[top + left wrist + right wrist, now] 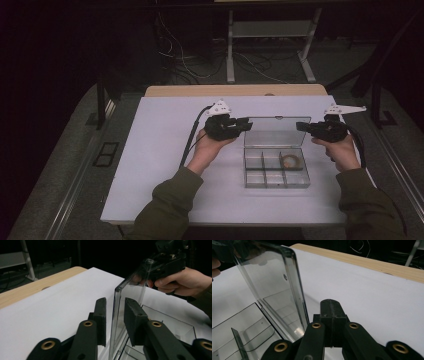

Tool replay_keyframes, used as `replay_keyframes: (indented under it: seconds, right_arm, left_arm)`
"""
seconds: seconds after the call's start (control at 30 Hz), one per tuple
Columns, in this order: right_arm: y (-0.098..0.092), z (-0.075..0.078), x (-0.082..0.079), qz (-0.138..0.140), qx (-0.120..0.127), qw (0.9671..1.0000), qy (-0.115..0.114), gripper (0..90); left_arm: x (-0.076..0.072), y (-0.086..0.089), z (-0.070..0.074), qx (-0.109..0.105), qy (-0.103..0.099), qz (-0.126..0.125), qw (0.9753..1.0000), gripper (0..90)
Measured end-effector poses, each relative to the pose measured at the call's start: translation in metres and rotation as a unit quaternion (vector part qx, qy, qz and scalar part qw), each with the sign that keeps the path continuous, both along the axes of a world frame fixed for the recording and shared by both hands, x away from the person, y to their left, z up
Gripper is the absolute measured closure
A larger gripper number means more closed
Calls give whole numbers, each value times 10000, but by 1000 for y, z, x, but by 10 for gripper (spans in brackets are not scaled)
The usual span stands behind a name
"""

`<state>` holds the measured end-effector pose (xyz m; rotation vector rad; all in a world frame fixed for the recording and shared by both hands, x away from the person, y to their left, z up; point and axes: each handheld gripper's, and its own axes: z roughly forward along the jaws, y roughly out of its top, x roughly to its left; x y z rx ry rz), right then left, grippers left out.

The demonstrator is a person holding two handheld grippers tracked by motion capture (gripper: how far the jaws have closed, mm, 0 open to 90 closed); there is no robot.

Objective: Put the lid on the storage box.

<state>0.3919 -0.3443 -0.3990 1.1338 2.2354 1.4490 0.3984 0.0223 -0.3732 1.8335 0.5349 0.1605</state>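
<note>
Your left gripper [245, 123] sits at the lid's left edge, fingers [101, 315] narrow, one each side of the lid [276, 131]; in the left gripper view a slim gap shows on both faces, so they straddle it without clamping. The box [276, 167] is clear plastic, middle-right of the white worktop [160, 150], split into six compartments. Lid is clear too, rounded corners, standing near upright off the back edge. A tan ring [291, 161] lies in the far right compartment. Your right gripper [300, 126] is at the lid's right edge, fingers [331, 315] pressed together on nothing, just beside the lid.
</note>
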Motion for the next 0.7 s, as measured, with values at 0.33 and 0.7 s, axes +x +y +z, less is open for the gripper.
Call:
replay_keyframes:
  seconds: [0.33,0.7]
  right_arm:
    - [-2,2,-5,-32,-36,10000,8,891]
    - [-17,7,-25,-182,-121,9998,31,891]
  left_arm:
    - [-8,-1,3,3,-76,-111,9999,786]
    - [-18,0,3,12,-88,-194,9998,773]
